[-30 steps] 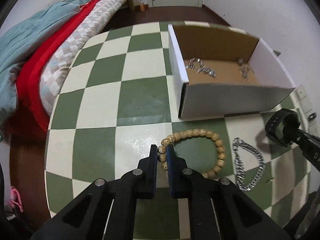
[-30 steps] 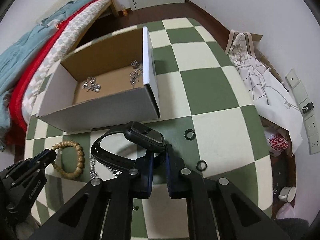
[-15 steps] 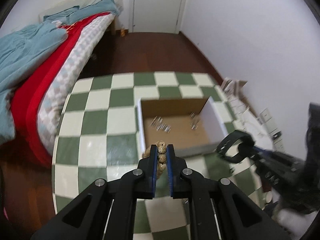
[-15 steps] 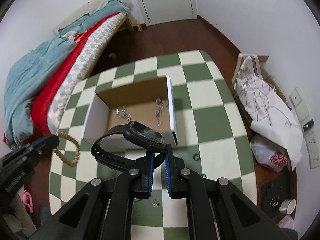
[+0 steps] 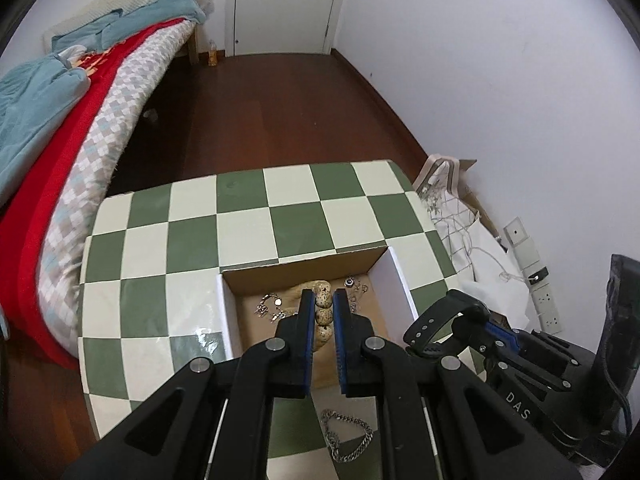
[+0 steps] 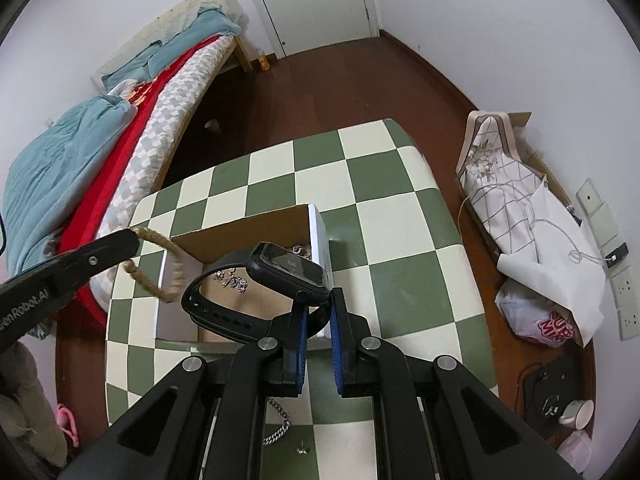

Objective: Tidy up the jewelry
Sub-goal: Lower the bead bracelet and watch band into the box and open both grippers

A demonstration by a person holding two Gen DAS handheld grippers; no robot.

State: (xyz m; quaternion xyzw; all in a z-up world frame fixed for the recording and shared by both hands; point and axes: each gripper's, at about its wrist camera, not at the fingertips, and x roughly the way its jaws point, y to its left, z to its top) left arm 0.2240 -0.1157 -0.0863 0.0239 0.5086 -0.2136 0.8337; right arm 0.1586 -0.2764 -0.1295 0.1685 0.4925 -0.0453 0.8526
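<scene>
A: While both hands hang over the checkered surface (image 5: 192, 216), what does the drop turn on?

B: On the box (image 5: 394, 276), the biggest thing in play. It sits open-topped on the surface, and in each wrist view it lies right beyond the fingertips, below them. So the way to go is forward and down.

A: Which hand is better placed?

B: From the left wrist view, the left gripper (image 5: 323, 312) looks to be over the box's floor already; from the right wrist view, the right gripper (image 6: 318, 316) seems nearer the box's front corner, by its white side wall. I'd judge the left nearer, though the fisheye makes that hard to swear to.

A: And what are they carrying?

B: The right jaws are closed on the strap of a black watch (image 6: 256, 284), its loop standing out leftward across the box mouth, its face tilted up. The left jaws are clamped on a wooden bead bracelet (image 5: 323, 310); the free part hangs below, swinging over the box's left wall in the right wrist view.

A: Anything still on the surface?

B: A silver chain (image 5: 346, 438) lies near the front edge, under the grippers, with a small stud (image 6: 302, 449) beside it. Smaller silver pieces (image 5: 270, 306) already lie inside the box.
</scene>
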